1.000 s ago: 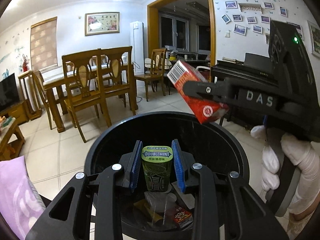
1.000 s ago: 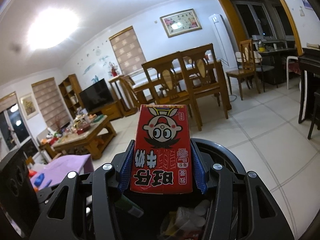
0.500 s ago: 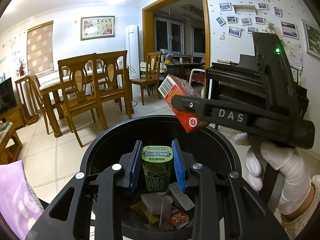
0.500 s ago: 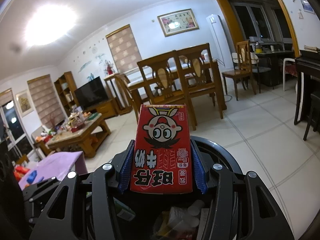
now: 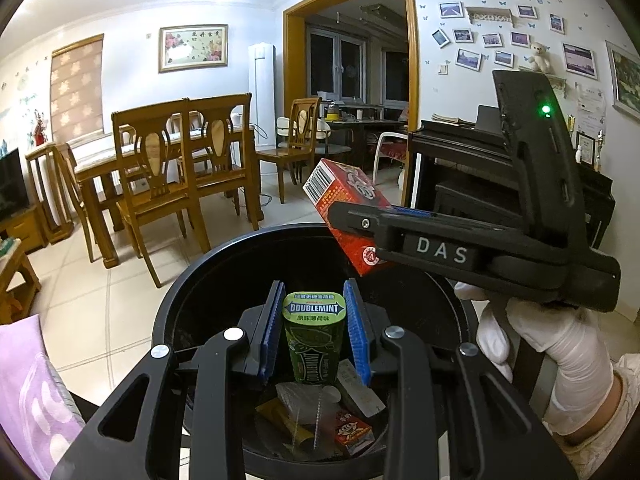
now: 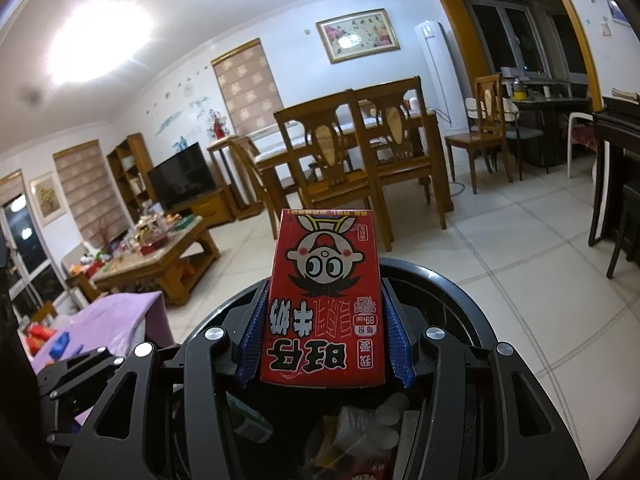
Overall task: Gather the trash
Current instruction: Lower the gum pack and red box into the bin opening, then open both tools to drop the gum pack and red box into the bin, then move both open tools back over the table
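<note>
**Both grippers loaded, both over the bin**

Your left gripper (image 5: 314, 330) is clamped on the green Doublemint container (image 5: 314, 344), blue pads flat on its two sides, cap facing the camera. Jaws are fairly narrow, closed on the container, no gap visible at either pad. It hangs inside the rim of the black bin (image 5: 192, 300), directly above the trash already in the bottom.

Your right gripper (image 6: 324, 334) is clamped on the red milk carton (image 6: 324, 304), jaws about mid-width, pads on the carton's two narrow sides near its lower half. The left wrist view shows the carton tilted, barcode end up, above the far-right part of the bin rim, so only partly over the opening.

Handling, my read:
- Doublemint container: small, light, looks like stiff plastic with a glossy label, so probably slippery. Side grip below the cap is right; it should drop straight.
- Milk carton: light paperboard, likely empty, walls will dent under squeeze. Grip on the narrow sides is fine, no need for more force. Flat faces may catch the rim, so bring it further over the bin's middle before letting go.

White-gloved hand (image 5: 560, 344) holds the right gripper's handle, just right of the bin.
</note>
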Demonstrator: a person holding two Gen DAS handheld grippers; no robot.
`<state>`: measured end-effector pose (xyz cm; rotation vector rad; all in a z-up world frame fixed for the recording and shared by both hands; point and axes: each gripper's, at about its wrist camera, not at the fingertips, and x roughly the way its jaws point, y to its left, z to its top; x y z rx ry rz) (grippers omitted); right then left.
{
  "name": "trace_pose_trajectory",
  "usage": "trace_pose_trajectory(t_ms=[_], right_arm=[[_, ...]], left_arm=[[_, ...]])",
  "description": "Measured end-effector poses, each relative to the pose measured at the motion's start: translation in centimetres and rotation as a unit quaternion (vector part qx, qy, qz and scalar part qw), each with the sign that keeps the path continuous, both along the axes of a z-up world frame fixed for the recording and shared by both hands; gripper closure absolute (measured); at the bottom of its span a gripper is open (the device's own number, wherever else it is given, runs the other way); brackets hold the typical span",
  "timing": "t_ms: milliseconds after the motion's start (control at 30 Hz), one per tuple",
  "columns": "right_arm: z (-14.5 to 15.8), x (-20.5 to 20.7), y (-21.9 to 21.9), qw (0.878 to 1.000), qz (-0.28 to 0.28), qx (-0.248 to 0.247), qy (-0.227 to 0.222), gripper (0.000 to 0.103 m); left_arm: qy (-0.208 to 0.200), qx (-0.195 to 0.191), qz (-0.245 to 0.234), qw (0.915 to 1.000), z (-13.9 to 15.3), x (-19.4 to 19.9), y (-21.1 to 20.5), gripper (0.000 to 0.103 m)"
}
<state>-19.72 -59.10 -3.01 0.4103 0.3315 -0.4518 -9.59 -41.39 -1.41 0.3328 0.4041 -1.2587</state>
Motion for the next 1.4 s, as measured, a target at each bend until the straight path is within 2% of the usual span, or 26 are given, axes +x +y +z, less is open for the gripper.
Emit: trace_pose_trajectory(t_ms=[500,533,600,633,700,833,867,1033,1300,1400], right_arm=[[-1.0,0.5,0.6,1.000,0.001,0.004,0.003,0.050],[-1.2,0.4,0.6,1.000,0.002,0.004,0.003,0.049],[-1.4,0.5,0.8,1.000,0.000,0.004,0.002,0.037],[-1.4,0.5,0.8,1.000,-0.002,0.003,0.000,0.036],[-1.7,0.6,1.1,1.000,-0.002,0.003,-0.004,0.032],[-2.2,0.5,1.1,1.000,-0.003,0.007,-0.011,0.023],[-2.3,0.6,1.3,1.000,-0.003,0.008,-0.013,0.019],[-2.2,-0.3,1.4,1.000,-0.002,0.010,-0.023,0.005],[-2.0,-1.2,1.5,1.000,-0.002,0.018,-0.019,0.005],[-1.5,-1.6,1.2,1.000,-0.009,0.019,-0.019,0.005]], left_arm=[[0.008,0.003,-0.002,1.0000,-0.1,0.6,-0.2,0.072],[0.007,0.000,-0.001,1.0000,0.0,0.6,-0.1,0.071],[0.006,-0.002,-0.002,1.0000,0.0,0.5,0.0,0.071],[0.006,-0.001,-0.003,1.0000,-0.1,0.5,0.0,0.070],[0.004,0.001,-0.001,1.0000,-0.2,0.5,-0.1,0.062],[-0.012,-0.013,0.007,0.9998,0.2,0.1,0.3,0.021],[-0.019,-0.018,0.011,0.9996,0.4,0.0,0.4,0.016],[-0.027,-0.014,0.019,0.9994,0.3,0.0,0.2,0.005],[-0.007,-0.003,0.034,0.9994,0.1,0.6,0.1,0.005],[0.013,-0.008,0.043,0.9990,0.2,1.0,0.4,0.005]])
